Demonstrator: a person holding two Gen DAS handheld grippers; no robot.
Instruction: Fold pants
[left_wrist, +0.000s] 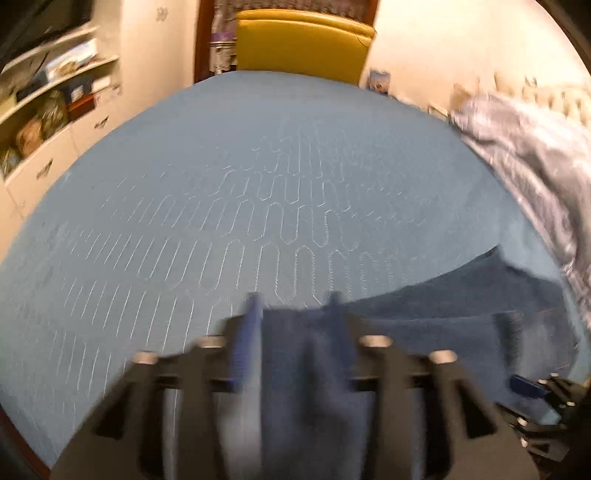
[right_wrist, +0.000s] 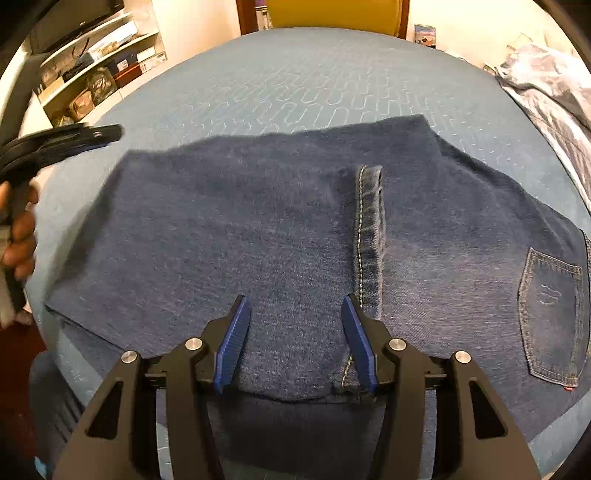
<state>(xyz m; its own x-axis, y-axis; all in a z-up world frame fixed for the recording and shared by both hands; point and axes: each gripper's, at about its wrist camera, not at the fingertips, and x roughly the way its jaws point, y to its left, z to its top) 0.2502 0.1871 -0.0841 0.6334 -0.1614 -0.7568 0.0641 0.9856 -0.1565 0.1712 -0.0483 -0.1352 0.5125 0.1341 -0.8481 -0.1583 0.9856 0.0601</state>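
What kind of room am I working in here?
Probably a bedroom at home: the jeans lie on a blue quilted bedspread, crumpled bedding is piled at one side, and cluttered wall shelves stand beyond.

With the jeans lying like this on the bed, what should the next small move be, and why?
Probably close the right gripper on the near edge of the jeans: its jaws stand open around that edge, holding nothing. The jeans already lie folded over on the blue bedcover, back pocket up; the left gripper also looks open.
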